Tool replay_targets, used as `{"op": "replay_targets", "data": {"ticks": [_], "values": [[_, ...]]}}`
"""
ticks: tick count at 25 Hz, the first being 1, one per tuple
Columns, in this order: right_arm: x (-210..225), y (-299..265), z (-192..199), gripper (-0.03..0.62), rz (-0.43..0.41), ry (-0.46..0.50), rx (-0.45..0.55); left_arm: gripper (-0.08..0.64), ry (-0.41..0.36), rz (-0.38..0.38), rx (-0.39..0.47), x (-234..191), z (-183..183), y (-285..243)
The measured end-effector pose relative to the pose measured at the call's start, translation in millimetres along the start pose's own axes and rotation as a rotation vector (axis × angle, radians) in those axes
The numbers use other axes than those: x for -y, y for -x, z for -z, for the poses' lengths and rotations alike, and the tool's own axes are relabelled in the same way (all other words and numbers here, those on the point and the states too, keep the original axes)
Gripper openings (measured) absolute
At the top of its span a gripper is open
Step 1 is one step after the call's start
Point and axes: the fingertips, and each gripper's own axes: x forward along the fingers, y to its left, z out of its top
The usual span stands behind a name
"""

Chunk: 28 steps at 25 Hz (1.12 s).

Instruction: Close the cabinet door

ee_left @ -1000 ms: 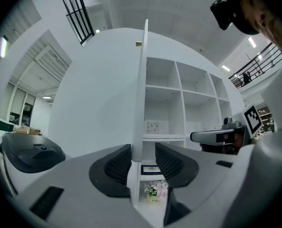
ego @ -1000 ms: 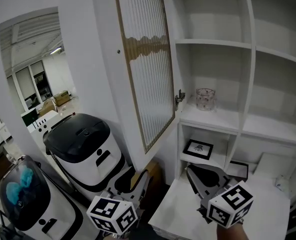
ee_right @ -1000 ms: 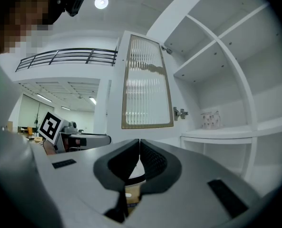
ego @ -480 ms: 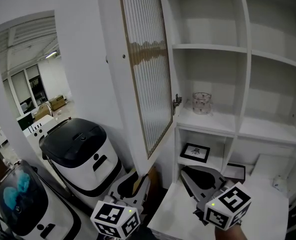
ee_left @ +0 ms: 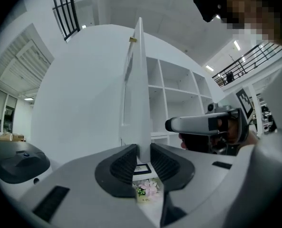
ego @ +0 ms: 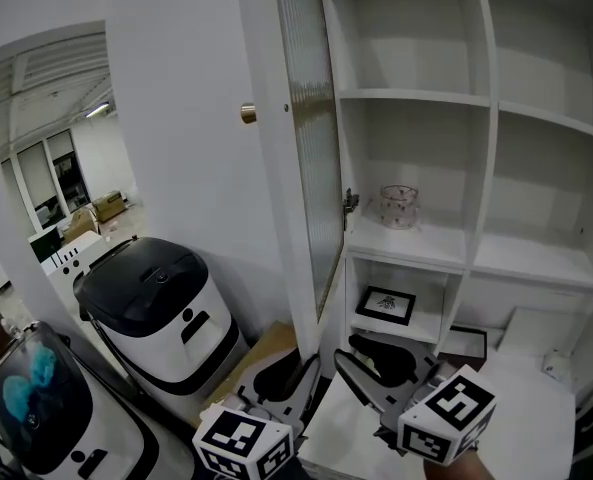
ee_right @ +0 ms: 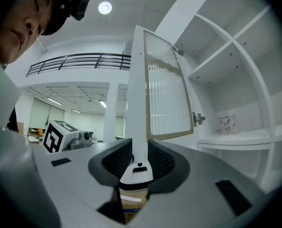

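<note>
Door: The door (ego: 311, 138) stands wide open. It sticks out from the cabinet (ego: 491, 118) with its thin edge toward me. Its knob (ego: 248, 114) is on the outer face, away from the shelves.

Left gripper: My left gripper (ee_left: 143, 147) is low, on the outer side of the door. Its fingers are spread and have just been closing in. They pinch nothing.

Right gripper: My right gripper (ee_right: 140, 144) is low, on the shelf side of the door. Its fingers are spread and have just been opening. They hold nothing.

Not sure: In both gripper views the door's edge lines up with the gap between my fingers. I think it sits just past the tips, but I cannot tell for sure.

Step now: I think I am getting set to push the door shut. It has the whole swing left to go.

How to do it well: I should lay the left gripper flat on the outer face, far from the hinge. Then I push slow and steady toward the shelves.

Watch out: I should pull the right gripper back first, or the door could trap it.
</note>
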Motion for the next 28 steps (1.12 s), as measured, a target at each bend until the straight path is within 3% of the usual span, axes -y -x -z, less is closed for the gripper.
{"op": "replay_targets", "data": {"ticks": [10,21,28], "values": [[-5.7,0.8,-0.2,0.115,0.024,0.042,-0.019,0.097,-0.010,0.091,0.001,30.5,-0.1,-13.0],[8.0,9.2,8.5,0.109,0.129,0.119,-0.057,0.101,-0.022,0.165,0.012,50.0,-0.6,-22.1],[11.6,15.0,7.0,0.107,0.148,0.099,-0.059,0.084,-0.013,0.212,0.011,56.7,2.2,-18.2]]}}
